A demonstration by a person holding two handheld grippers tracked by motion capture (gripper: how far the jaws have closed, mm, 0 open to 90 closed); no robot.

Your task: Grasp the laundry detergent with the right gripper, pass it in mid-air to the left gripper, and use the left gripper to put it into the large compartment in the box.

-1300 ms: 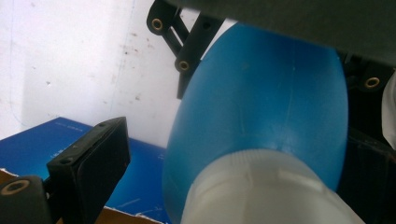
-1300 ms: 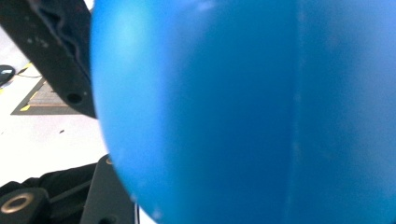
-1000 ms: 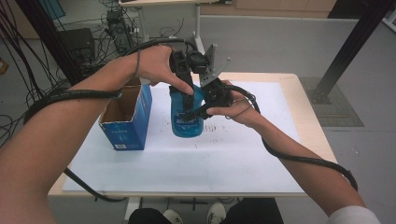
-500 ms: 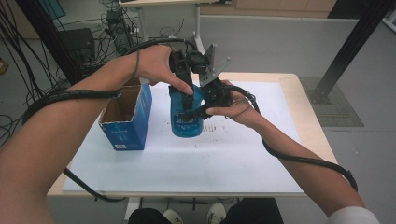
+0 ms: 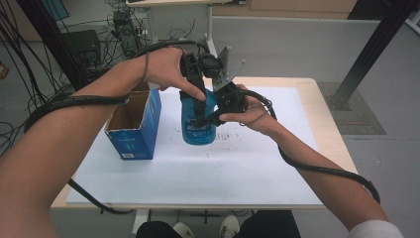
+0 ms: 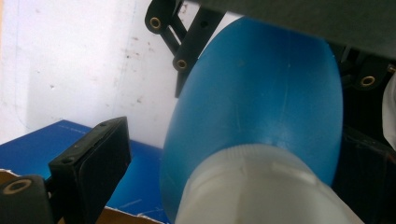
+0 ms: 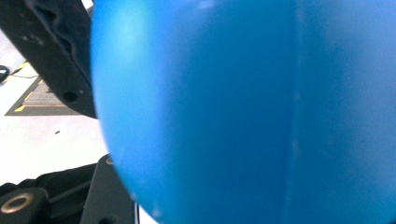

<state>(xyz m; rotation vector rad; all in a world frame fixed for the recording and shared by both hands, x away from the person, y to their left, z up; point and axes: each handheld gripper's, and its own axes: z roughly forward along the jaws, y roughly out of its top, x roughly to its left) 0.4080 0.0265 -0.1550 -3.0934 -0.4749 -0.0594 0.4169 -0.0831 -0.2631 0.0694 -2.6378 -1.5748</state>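
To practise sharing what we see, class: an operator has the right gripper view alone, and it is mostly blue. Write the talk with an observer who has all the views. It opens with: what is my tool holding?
Observer: Your right tool is shut on a blue bottle that stands upright on the table.
Operator: Is the bottle capped?
Observer: Yes. A white cap is on it, and the left tool sits open around that cap.
Operator: Is anything close by?
Observer: An open blue box stands beside the bottle, on the left tool's side.
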